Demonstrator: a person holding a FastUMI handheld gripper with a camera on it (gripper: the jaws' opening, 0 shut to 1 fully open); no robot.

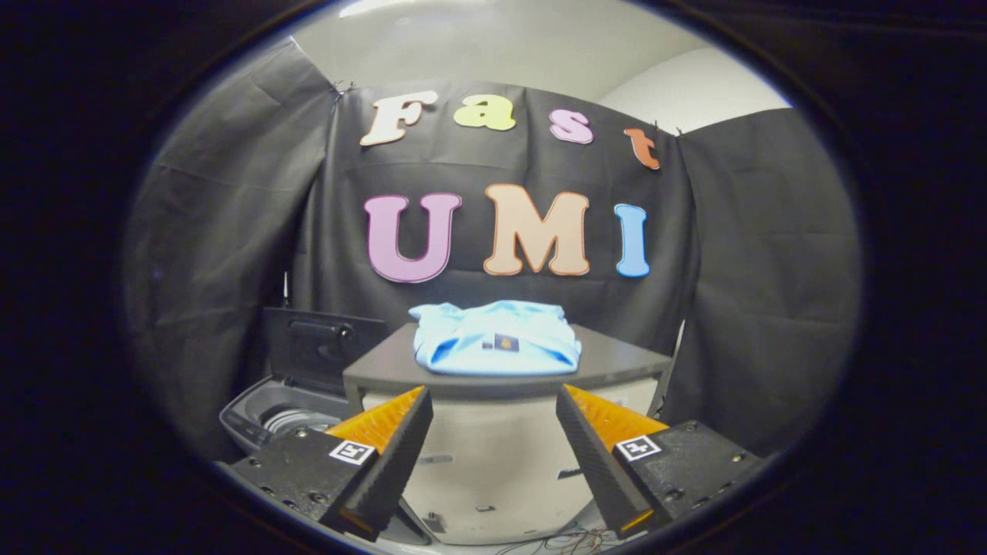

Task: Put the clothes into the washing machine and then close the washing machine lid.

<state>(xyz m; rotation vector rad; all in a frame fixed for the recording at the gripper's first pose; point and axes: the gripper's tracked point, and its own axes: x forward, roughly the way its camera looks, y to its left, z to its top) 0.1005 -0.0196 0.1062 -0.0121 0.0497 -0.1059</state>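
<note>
**Gripper spread wide, clothes folded on the table ahead**

The gripper hangs in the air with its two fingers set wide apart, nothing between them. Straight ahead at twelve o'clock, beyond the fingertips, a folded light-blue garment lies on the dark top of a small table, close to the table's front edge and roughly centred on it. A small dark tag with an orange mark shows on the garment's front fold. The gripper does not touch the clothes or the table.

At about ten o'clock from the fingers, lower than the tabletop and just beside the table's left side, stands the washing machine. Its dark lid is raised upright at the back, leaving the round drum opening exposed; the left finger covers part of that opening. Black cloth hangs behind everything as the booth wall.
</note>
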